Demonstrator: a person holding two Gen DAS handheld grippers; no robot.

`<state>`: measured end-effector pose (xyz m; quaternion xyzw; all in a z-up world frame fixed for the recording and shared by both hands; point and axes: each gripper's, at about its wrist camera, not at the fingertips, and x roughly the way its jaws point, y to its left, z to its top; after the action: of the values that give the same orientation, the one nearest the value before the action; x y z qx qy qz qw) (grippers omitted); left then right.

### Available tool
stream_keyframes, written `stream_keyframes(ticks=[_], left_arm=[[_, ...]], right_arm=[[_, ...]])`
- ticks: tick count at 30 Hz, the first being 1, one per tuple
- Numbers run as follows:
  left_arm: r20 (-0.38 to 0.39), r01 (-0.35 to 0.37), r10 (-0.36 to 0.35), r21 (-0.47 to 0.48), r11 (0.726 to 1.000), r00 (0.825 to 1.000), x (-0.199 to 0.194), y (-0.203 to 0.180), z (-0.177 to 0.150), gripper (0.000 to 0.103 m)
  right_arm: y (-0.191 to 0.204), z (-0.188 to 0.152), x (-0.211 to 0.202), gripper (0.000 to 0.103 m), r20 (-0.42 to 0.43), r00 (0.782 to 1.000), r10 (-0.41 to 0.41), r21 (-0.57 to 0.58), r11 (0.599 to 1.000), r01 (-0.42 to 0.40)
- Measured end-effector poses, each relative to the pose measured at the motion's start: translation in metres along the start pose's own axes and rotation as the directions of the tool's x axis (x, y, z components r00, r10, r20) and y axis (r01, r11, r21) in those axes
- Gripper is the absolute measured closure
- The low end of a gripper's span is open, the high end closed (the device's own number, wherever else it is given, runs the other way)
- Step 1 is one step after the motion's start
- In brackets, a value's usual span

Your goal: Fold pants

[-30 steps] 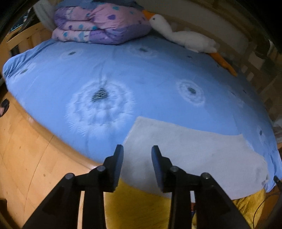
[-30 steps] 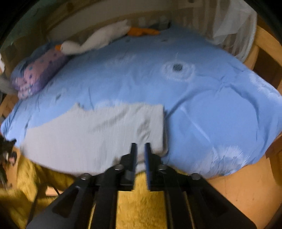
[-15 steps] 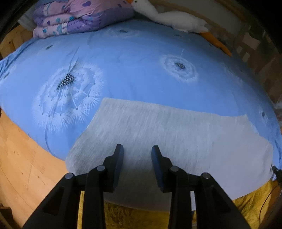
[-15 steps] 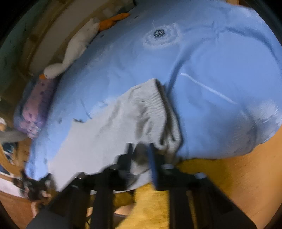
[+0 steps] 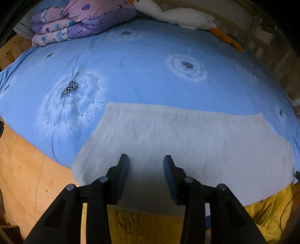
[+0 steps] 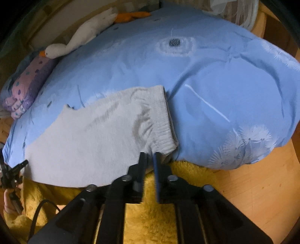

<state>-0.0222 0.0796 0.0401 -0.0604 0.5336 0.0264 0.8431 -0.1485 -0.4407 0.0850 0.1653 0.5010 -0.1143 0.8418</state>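
A: Since half a second ago the left-wrist view has barely shifted: the left gripper (image 5: 146, 159) still hangs over the near edge of the grey pants (image 5: 187, 142), and its jaws stand as wide apart as before, holding nothing.

B: And where do the pants lie in that view?

A: Spread flat along the near side of the blue duvet (image 5: 140, 62), their near edge draping over the bed onto a yellow blanket (image 5: 150, 225). Far left sits a folded purple quilt (image 5: 82, 20), far right a white goose toy (image 5: 178, 15). Wooden floor (image 5: 24, 169) shows at the left.

B: Now the right-wrist view?

A: That one has changed more. The waistband, lifted and bunched a moment ago, now lies on the duvet (image 6: 215, 78) again. The right gripper (image 6: 149, 155) sits at the near corner of the pants (image 6: 90, 137), just by the elastic waistband (image 6: 163, 123). Its jaws show a narrow gap, and I cannot tell whether any cloth is pinched between them.

B: Anything else?

A: The goose toy (image 6: 88, 32) lies far left, the quilt (image 6: 26, 84) at the left edge, and the left gripper (image 6: 16, 167) peeks in near the pants' left end.
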Motion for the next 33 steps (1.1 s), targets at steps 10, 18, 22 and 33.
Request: stream_keyframes(ticks=[10, 18, 22, 33], left_arm=[[-0.007, 0.002, -0.002, 0.038, 0.999, 1.0, 0.005, -0.01, -0.01, 0.037], [0.009, -0.048, 0.047, 0.095, 0.994, 0.999, 0.011, -0.023, -0.015, 0.025], [0.011, -0.058, 0.057, 0.096, 0.994, 0.998, 0.013, -0.025, -0.016, 0.023], [0.013, -0.056, 0.055, 0.091, 0.994, 0.998, 0.013, -0.026, -0.016, 0.019]], right_arm=[[0.002, 0.014, 0.016, 0.042, 0.051, 0.998, 0.036, 0.044, 0.998, -0.038], [-0.004, 0.009, 0.045, 0.042, 0.014, 1.0, 0.015, 0.01, 1.0, -0.015], [-0.007, 0.01, 0.055, 0.042, -0.003, 1.0, 0.029, -0.005, 1.0, -0.029], [-0.01, 0.017, 0.064, 0.057, -0.028, 0.998, 0.054, 0.018, 0.998, -0.054]])
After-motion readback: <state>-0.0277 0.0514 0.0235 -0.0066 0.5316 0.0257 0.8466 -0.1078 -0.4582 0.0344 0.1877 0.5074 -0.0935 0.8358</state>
